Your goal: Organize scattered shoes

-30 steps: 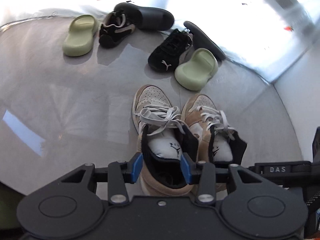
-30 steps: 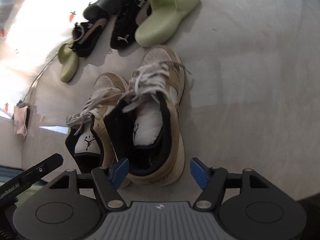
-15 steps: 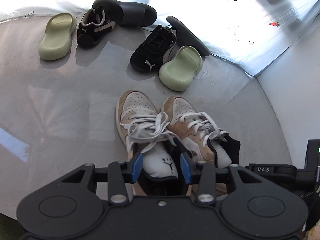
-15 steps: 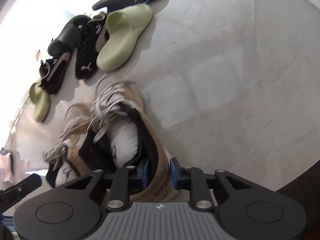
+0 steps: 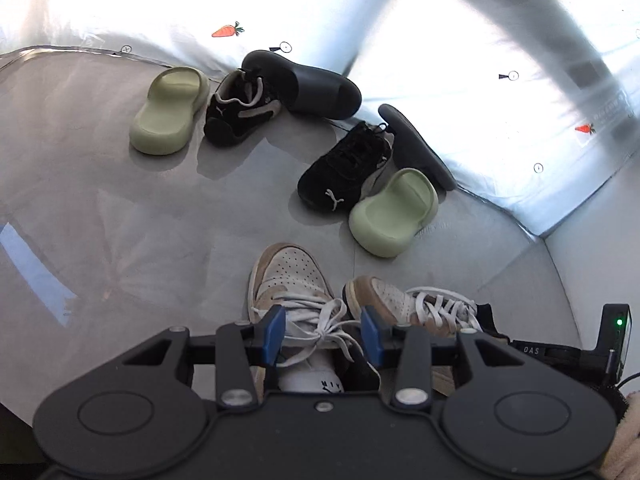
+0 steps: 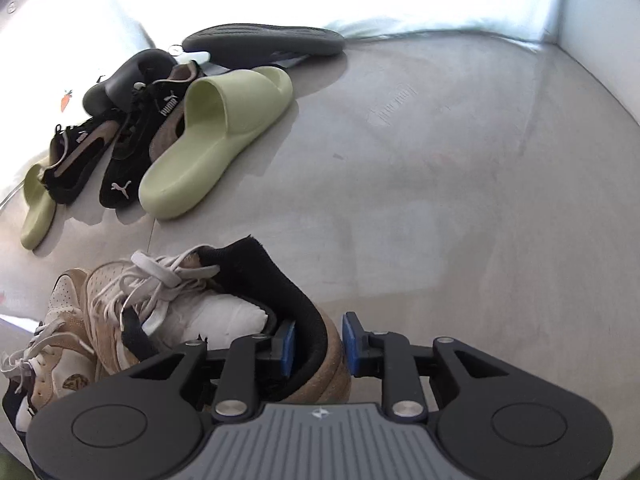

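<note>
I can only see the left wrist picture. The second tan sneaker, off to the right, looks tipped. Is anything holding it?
Observer: Yes. The right tool grips that second tan sneaker by its heel wall, one pad inside, one outside; its jaws are opening.
Operator: What's inside it?
Observer: White stuffing fills it.
Operator: Any lettering on the black sneakers?
Observer: The black sneaker beside the green slide reads PUMA on its tongue.
</note>
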`<act>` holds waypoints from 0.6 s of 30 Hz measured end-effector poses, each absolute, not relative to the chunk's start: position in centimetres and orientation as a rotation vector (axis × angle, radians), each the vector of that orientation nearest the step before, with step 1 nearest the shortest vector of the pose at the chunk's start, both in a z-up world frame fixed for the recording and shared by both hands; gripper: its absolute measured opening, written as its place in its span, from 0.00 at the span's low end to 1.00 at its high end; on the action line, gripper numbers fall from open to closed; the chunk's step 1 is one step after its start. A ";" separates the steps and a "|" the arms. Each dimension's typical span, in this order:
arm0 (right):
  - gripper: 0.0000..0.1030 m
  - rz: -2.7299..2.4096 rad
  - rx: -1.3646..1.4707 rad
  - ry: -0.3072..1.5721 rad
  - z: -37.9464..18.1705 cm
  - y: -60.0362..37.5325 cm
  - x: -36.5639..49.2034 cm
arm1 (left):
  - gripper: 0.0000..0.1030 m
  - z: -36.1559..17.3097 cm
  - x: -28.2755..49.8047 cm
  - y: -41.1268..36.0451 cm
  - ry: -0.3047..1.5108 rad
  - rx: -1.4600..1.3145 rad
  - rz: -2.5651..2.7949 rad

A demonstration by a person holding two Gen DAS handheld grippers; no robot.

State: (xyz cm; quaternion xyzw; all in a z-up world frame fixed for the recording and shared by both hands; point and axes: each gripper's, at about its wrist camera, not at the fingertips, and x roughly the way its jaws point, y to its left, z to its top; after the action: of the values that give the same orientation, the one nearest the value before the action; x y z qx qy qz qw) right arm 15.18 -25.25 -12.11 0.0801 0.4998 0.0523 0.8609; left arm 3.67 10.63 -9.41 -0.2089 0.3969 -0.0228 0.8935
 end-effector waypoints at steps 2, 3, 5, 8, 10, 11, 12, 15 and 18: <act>0.28 0.150 0.041 1.005 -11.7 -24.1 15.1 | 0.40 -9.6 3.9 10.6 0.832 -0.443 -0.039; 0.28 0.163 -0.023 0.983 -11.6 -23.6 14.9 | 0.40 -9.6 4.0 10.5 0.837 -0.447 -0.035; 0.27 0.180 -0.146 0.940 -11.6 -22.4 14.6 | 0.41 -9.7 4.4 10.3 0.849 -0.440 -0.034; 0.27 0.179 -0.239 0.911 -11.8 -21.4 14.9 | 0.40 -9.8 4.7 9.7 0.856 -0.426 -0.053; 0.29 0.154 -0.158 0.929 -11.6 -22.1 16.0 | 0.40 -9.9 5.0 9.3 0.866 -0.409 -0.070; 0.29 0.146 -0.123 0.947 -11.5 -22.3 16.4 | 0.40 -9.9 5.2 9.1 0.871 -0.398 -0.079; 0.32 0.138 -0.083 0.973 -11.3 -22.7 16.7 | 0.40 -9.9 5.3 8.9 0.875 -0.389 -0.088; 0.35 0.082 0.068 0.996 -10.6 -23.8 16.4 | 0.40 -10.0 5.4 8.9 0.881 -0.376 -0.096; 0.45 0.005 0.287 0.989 -9.5 -25.9 14.7 | 0.41 -10.4 5.5 9.2 0.897 -0.387 -0.094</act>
State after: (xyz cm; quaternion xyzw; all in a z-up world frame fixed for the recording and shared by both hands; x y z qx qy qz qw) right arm 14.68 -25.89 -9.55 0.1374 0.4728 0.0026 0.8704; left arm 5.48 9.24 -10.38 -0.1860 0.4305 -0.0451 0.8821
